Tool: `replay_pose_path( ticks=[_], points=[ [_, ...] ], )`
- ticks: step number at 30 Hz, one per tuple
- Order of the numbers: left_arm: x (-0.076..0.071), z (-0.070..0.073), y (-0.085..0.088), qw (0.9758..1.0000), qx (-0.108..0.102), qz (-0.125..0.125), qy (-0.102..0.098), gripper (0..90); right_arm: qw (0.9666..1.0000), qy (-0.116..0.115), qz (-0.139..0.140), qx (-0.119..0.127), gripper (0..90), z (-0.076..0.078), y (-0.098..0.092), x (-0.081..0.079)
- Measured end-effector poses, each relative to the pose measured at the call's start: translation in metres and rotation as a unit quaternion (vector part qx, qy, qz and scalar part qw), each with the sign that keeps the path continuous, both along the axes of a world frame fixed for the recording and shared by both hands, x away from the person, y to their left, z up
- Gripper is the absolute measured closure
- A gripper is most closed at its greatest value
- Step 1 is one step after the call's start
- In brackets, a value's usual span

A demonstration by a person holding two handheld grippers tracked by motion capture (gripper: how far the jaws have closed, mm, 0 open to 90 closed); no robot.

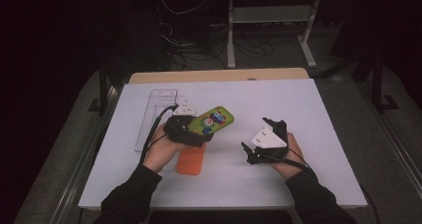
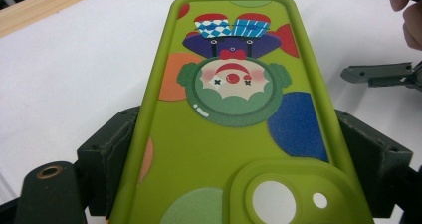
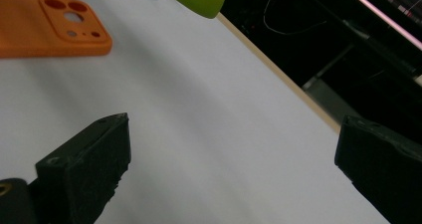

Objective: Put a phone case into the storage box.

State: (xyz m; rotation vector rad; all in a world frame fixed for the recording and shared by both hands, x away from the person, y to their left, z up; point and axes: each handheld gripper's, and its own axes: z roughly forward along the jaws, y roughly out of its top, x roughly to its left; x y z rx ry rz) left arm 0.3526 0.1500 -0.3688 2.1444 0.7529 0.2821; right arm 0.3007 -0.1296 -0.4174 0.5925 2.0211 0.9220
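A green phone case (image 1: 215, 119) printed with a clown is clamped at its camera end by my left gripper (image 1: 199, 128), lifted off the table and tilted up to the right. In the left gripper view the two black jaws press on both long edges of the green case (image 2: 234, 134). An orange phone case (image 1: 191, 160) lies flat on the white sheet just below my left hand, and the orange case (image 3: 50, 27) has its camera cut-outs facing up. My right gripper (image 1: 255, 132) hovers to the right, jaws wide apart with nothing between them (image 3: 234, 134).
A clear plastic tray (image 1: 157, 109) lies along the left side of the white sheet (image 1: 298, 104). A wooden table edge (image 1: 219, 75) runs along the back, with dark floor, cables and a stand beyond it.
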Motion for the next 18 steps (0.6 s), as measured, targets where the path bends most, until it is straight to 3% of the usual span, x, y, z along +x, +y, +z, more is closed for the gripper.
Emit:
replay_pose_path(
  ticks=[4,8,14,17,18],
  points=[
    [-0.001,0.000,-0.001,1.0000,0.002,-0.003,0.002,14.7,0.9982,-0.033,0.007,-0.049,1.1,-0.001,0.003,-0.003],
    [-0.001,0.000,-0.001,0.9999,0.006,-0.012,-0.002,14.7,0.9950,-0.062,0.012,-0.077,2.2,-0.003,0.007,-0.007],
    [-0.002,-0.002,-0.004,0.9999,0.002,-0.011,0.002,14.7,0.9922,-0.076,0.019,-0.097,2.3,-0.004,0.013,-0.012],
    [-0.002,-0.002,-0.004,0.9998,0.005,-0.018,-0.002,14.7,0.9884,-0.092,0.023,-0.118,2.6,-0.005,0.015,-0.014],
    [-0.002,-0.002,-0.005,0.9998,0.004,-0.017,-0.001,14.8,0.9855,-0.100,0.026,-0.134,2.7,-0.005,0.015,-0.014]
  ],
)
